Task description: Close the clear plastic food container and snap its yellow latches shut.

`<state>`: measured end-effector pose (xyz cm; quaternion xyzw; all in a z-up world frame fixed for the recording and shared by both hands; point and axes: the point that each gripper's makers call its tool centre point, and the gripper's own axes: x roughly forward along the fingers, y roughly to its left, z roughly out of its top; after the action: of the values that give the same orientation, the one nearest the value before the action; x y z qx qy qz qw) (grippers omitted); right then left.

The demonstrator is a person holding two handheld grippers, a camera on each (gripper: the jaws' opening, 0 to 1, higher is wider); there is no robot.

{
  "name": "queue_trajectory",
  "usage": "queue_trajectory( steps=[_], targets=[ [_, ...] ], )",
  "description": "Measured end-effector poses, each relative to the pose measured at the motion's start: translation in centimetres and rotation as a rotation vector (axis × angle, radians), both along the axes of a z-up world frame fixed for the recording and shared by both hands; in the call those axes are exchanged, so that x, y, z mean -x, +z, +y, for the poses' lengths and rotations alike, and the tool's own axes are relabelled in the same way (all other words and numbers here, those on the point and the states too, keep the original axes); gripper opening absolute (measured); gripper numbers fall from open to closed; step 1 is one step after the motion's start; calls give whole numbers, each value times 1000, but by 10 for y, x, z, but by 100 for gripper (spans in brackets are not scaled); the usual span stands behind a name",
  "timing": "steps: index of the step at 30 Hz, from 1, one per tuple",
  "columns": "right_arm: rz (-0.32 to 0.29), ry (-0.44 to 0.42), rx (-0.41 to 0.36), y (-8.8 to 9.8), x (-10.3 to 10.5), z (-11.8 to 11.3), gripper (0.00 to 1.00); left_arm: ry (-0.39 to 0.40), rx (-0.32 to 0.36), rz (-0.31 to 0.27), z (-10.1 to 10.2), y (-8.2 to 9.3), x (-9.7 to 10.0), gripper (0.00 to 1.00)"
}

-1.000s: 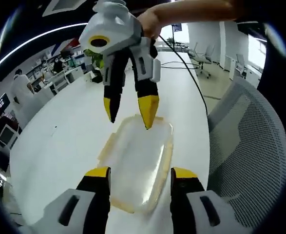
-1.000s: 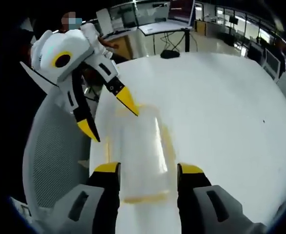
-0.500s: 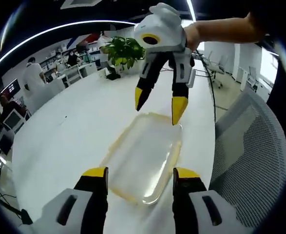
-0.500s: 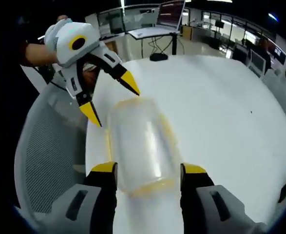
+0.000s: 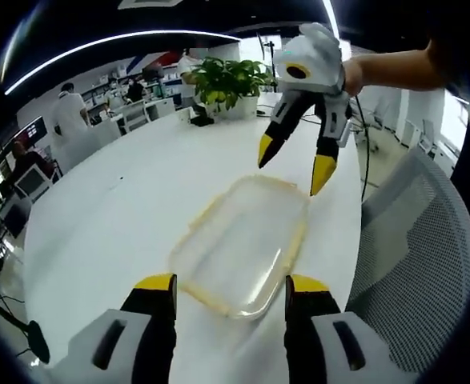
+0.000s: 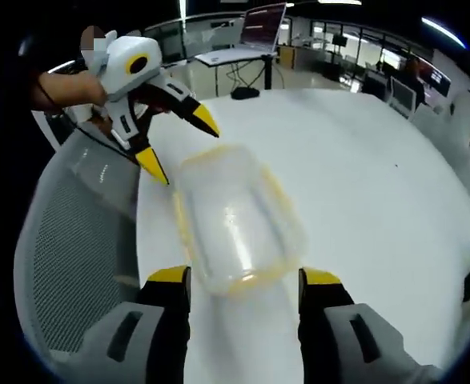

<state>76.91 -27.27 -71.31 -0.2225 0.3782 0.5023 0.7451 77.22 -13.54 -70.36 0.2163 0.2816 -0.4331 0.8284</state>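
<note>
A clear plastic food container [image 5: 241,244] with yellow latches lies on the white table, its lid on top. In the left gripper view my left gripper [image 5: 230,283] stands open just short of its near end, jaws either side. My right gripper [image 5: 295,164] hovers open above its far end. In the right gripper view the container [image 6: 235,220] sits ahead of my open right gripper [image 6: 245,278], and my left gripper [image 6: 180,149] hangs open over the far left corner. A yellow latch [image 6: 239,285] edges the near end. Neither gripper touches the container.
A grey mesh chair [image 5: 411,256] stands close at the table's edge, seen also as the chair [image 6: 74,240] on the left. A potted plant [image 5: 226,80] sits far along the table [image 5: 106,216]. People work at desks behind. A cable [image 5: 367,152] trails from the right gripper.
Both cameras have pulled back and up from the container. Each gripper now appears farther from the other, higher above the container's ends. The container lies where it was.
</note>
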Motion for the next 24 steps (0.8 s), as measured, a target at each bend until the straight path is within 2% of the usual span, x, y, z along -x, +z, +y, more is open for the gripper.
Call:
queue_trajectory(
  steps=[5, 19, 24],
  targets=[
    [10, -38, -28, -6, 7, 1, 51, 25, 3, 7, 3, -5, -1, 49],
    [-45, -163, -115, -11, 9, 10, 48, 49, 2, 23, 3, -19, 2, 44],
    [-36, -196, -120, -14, 9, 11, 47, 50, 8, 31, 2, -21, 2, 45]
  ],
)
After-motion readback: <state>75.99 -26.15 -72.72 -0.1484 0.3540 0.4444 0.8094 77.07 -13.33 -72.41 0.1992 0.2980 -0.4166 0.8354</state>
